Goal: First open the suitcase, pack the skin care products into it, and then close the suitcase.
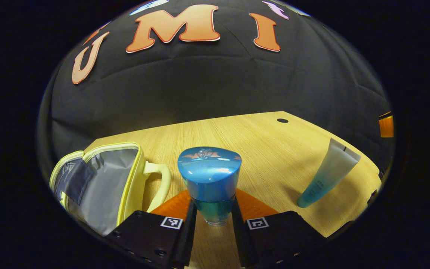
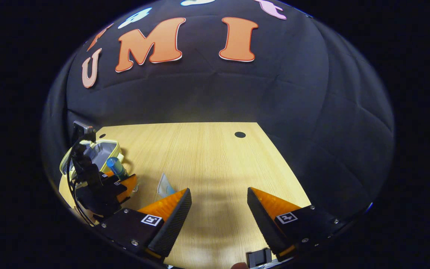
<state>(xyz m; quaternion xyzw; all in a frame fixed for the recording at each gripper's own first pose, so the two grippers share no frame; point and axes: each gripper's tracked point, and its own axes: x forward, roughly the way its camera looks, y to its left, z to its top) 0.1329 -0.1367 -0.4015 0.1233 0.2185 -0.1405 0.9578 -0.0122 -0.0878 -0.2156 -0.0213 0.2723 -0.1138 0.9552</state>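
Clamped in the left claw (image 1: 213,220), the upright blue-capped glass bottle (image 1: 210,179) stands low-centre; the open pale-yellow fabric suitcase (image 1: 99,183) lies lower left. Right claw (image 2: 218,209) gapes wide and empty, frosted blue-green tube (image 2: 164,185) just left of it.

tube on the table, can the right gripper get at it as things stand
Probably yes. The right gripper is open with nothing between its fingers, and the tube lies on bare table just beyond its left finger, apart from the left gripper holding the bottle.
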